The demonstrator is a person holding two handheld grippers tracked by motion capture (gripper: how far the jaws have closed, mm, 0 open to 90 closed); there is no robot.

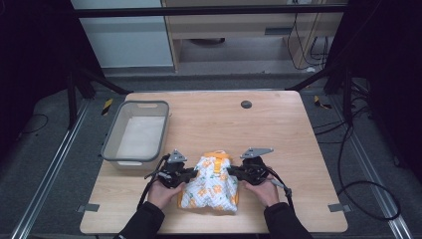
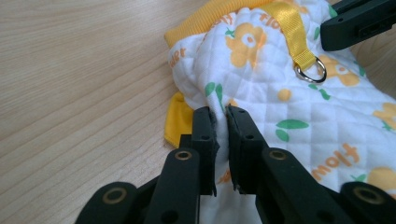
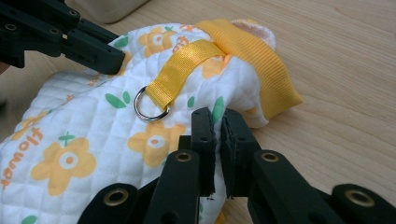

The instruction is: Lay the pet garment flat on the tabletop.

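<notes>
I had the small quilted garment — white with orange flowers and yellow trim — lying at the near edge of the table, between my two hands. My left gripper was clamped on a fold of its cloth along one side, and my right gripper was pinched on the cloth at the opposite side, just below the yellow collar. So I judged the step to be the grasp, both sides taken. The next move would call for lifting both ends together — evenly, so the cloth did not slip. The grey bin stood apart at the left, and it looked empty to me.
</notes>
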